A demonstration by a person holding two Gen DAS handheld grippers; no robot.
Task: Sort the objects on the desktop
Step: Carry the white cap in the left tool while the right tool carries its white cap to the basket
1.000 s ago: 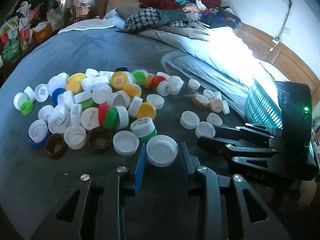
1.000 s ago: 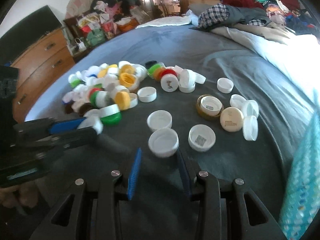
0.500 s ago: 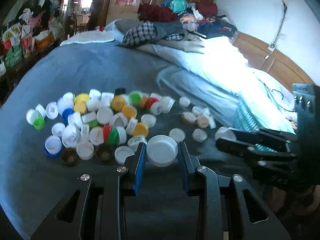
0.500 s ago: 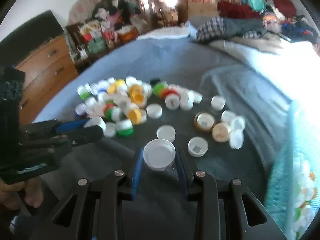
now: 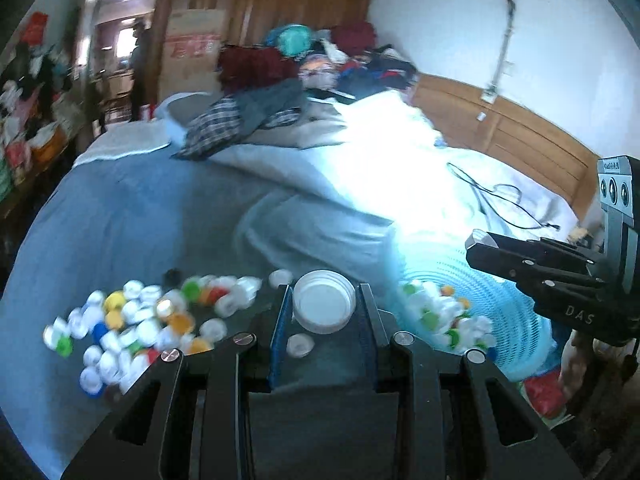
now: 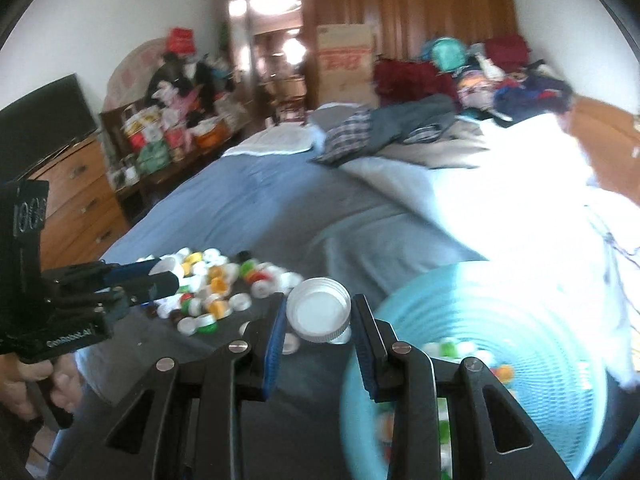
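Observation:
My left gripper (image 5: 323, 304) is shut on a white bottle cap (image 5: 324, 306), held above the grey-blue bedspread. My right gripper (image 6: 319, 312) is shut on another white cap (image 6: 319, 314), hollow side up. A heap of coloured and white caps (image 5: 140, 320) lies on the bed at lower left; the same heap of caps (image 6: 212, 284) shows left of centre in the right wrist view. A turquoise mesh basket (image 5: 492, 308) with several caps inside stands to the right; in the right wrist view the basket (image 6: 520, 320) is just right of my fingers. Each gripper shows in the other's view: the right gripper (image 5: 480, 246), the left gripper (image 6: 168, 272).
The bed (image 6: 260, 208) carries a sunlit white duvet (image 5: 380, 168), piled clothes (image 5: 248, 120) at the far end and a black cable (image 5: 500, 200). A wooden dresser (image 6: 80, 200) and cluttered shelves stand at the left. A person's hand (image 6: 24, 392) holds the left gripper's handle.
Both grippers closed on a white cap each and rose off the bed. They swung toward the right, so the turquoise basket now lies close below and the cap heap has dropped away.

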